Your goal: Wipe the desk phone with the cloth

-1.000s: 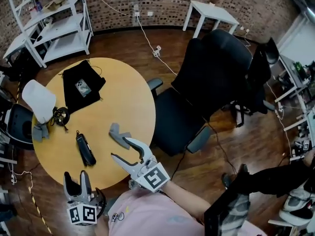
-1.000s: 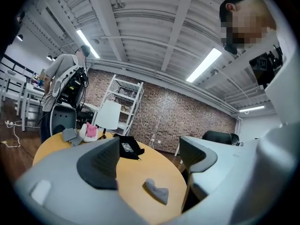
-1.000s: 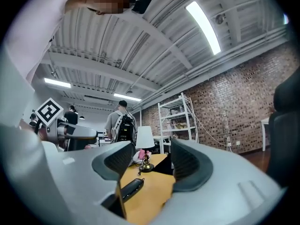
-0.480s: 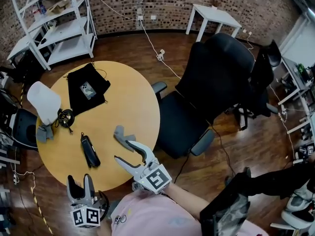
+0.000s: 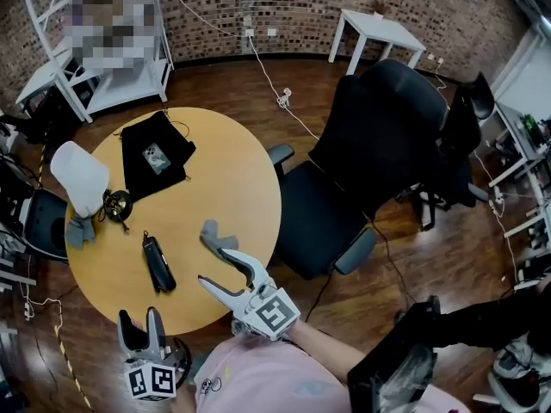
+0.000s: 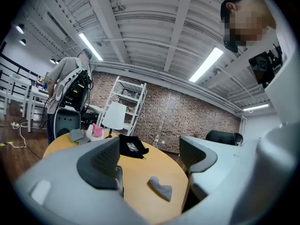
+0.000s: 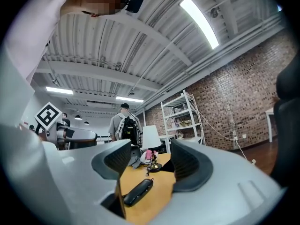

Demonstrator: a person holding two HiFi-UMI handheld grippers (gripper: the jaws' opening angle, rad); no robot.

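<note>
Round wooden counter (image 5: 232, 170) below — cloth (image 5: 215, 235) just beyond my right gripper (image 5: 213, 265), black phone (image 5: 157, 263) ahead of my left gripper (image 5: 139, 315); both jaws spread, empty.

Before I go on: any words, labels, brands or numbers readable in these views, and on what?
No text can be read in any view.
Left tool and right tool: square marker patterns on their cubes, no letters or digits.
Black bag: a small pale patch on it, too small to read.
</note>
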